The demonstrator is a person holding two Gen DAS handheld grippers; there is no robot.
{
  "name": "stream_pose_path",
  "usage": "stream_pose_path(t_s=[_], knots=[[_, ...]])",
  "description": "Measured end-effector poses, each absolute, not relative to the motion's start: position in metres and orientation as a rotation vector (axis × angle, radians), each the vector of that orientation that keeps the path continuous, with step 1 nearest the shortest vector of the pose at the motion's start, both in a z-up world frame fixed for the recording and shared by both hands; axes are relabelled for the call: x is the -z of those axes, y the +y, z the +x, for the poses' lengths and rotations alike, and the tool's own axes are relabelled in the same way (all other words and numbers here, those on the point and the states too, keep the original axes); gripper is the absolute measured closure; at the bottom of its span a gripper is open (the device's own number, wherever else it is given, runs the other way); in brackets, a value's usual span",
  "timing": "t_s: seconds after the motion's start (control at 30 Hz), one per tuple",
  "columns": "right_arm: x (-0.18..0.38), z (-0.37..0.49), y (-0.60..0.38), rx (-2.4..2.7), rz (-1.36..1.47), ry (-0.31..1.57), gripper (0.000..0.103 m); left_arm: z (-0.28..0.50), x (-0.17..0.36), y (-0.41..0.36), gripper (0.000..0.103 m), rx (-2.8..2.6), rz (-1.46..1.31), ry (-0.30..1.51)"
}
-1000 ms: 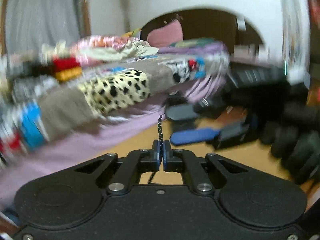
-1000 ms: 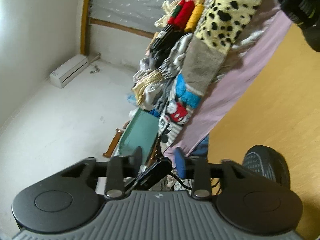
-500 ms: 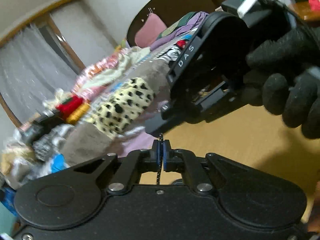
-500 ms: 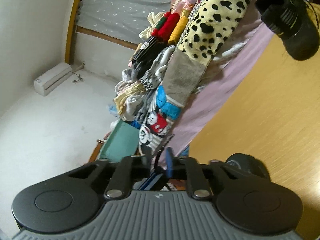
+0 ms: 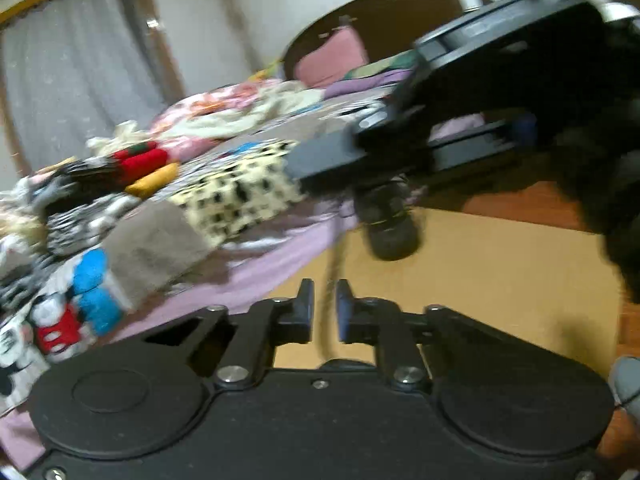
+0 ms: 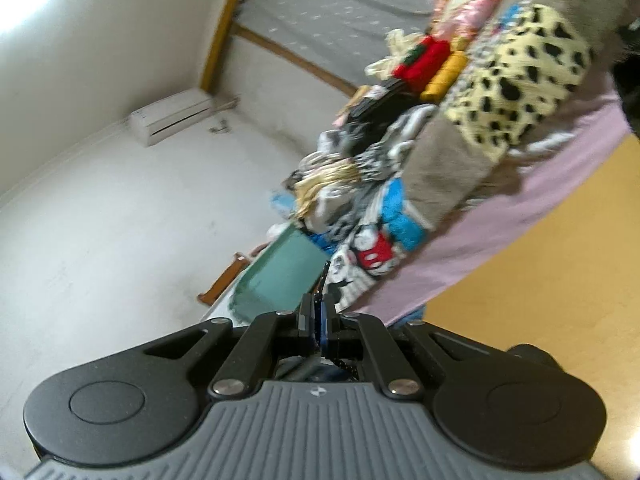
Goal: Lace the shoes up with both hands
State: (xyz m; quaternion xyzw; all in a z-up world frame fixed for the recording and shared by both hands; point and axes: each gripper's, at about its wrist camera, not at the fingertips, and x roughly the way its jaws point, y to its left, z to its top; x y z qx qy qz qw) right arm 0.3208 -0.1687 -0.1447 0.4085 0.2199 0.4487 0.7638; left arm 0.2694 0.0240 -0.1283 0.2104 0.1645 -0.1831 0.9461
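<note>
Left wrist view is blurred by motion. The left gripper [image 5: 323, 310] has its jaws parted, a clear gap between the two fingertips, and the black shoelace [image 5: 328, 300] runs up through that gap without being pinched. Ahead of the fingers and slightly to their right, the lace rises toward a black shoe [image 5: 390, 218] that hangs toe-down above the tan floor [image 5: 480, 280]. Directly above the shoe, the right gripper [image 5: 332, 160] crosses the upper right of this view, held by a black-gloved hand [image 5: 612, 184] at the right edge. To the left of the left gripper's fingers lies a bed with a pink sheet [image 5: 256, 268], covered with heaped clothes, among them a leopard-print piece [image 5: 236, 196].

Right wrist view is tilted. The right gripper's jaws are clenched together, and a short length of black lace sticks out just beyond the fingertips [image 6: 327, 308], so it is grasping the shoelace; more lace shows below the jaws, inside the gripper body. Beyond the fingers sit the same bed and clothes pile, with a teal tray-like object just ahead. Farther off to the left is a white wall with an air conditioner [image 6: 172, 118]. The shoe cannot be made out for certain here.
</note>
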Motion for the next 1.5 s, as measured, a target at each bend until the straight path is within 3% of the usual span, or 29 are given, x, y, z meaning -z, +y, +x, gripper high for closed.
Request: stream_pose_path(t_s=[0.5,1.5], knots=[[0.161,0.33,-0.22,-0.744,1.026,0.408,0.099,0.283,0.104,0.141,0.099,-0.058,0.325,0.327],[0.192,0.34,-0.324,-0.321,1.042,0.33,0.099,0.212,0.015,0.29,0.099,-0.646,0.302,0.148]])
